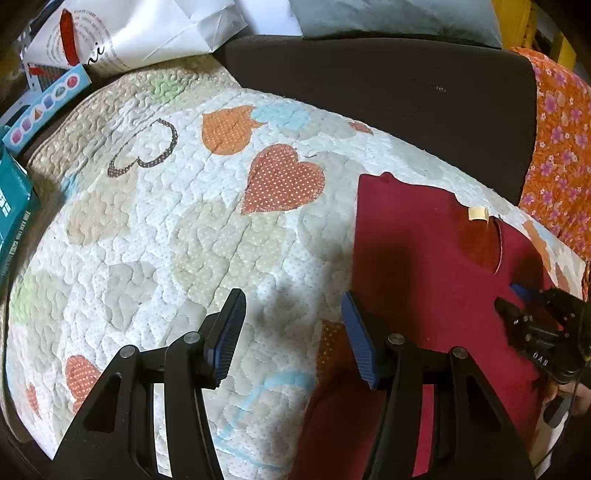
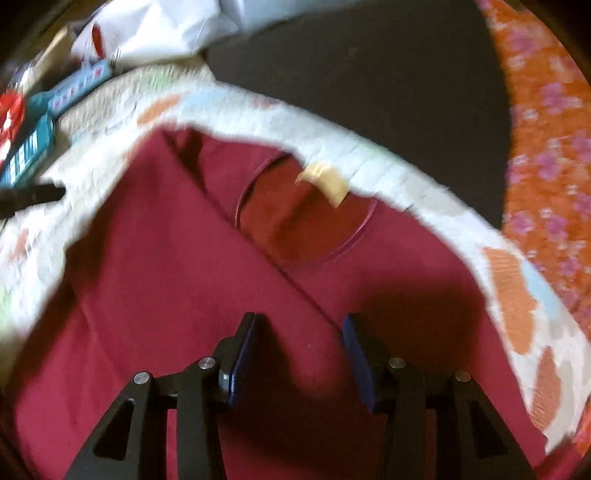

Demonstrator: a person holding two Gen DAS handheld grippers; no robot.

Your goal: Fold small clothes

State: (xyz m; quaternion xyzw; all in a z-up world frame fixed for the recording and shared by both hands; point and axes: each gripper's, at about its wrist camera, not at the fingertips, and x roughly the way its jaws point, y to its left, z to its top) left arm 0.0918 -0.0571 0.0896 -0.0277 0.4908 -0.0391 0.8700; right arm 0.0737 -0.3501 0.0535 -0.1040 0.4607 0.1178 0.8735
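A small dark red shirt [image 1: 424, 258] lies flat on a quilted mat with hearts [image 1: 184, 221], its neck opening and cream label [image 1: 477, 213] toward the far edge. One side is folded over the middle, with the fold edge running diagonally in the right wrist view [image 2: 258, 251]. My left gripper [image 1: 293, 332] is open and empty, over the mat at the shirt's left edge. My right gripper [image 2: 299, 354] is open and empty just above the shirt's middle; it also shows in the left wrist view [image 1: 532, 317]. The right wrist view is motion-blurred.
A dark brown surface [image 1: 369, 74] lies beyond the mat. An orange flowered cloth [image 1: 561, 147] is at the right. White paper bags [image 1: 147, 29] and teal and blue boxes [image 1: 22, 155] crowd the far left.
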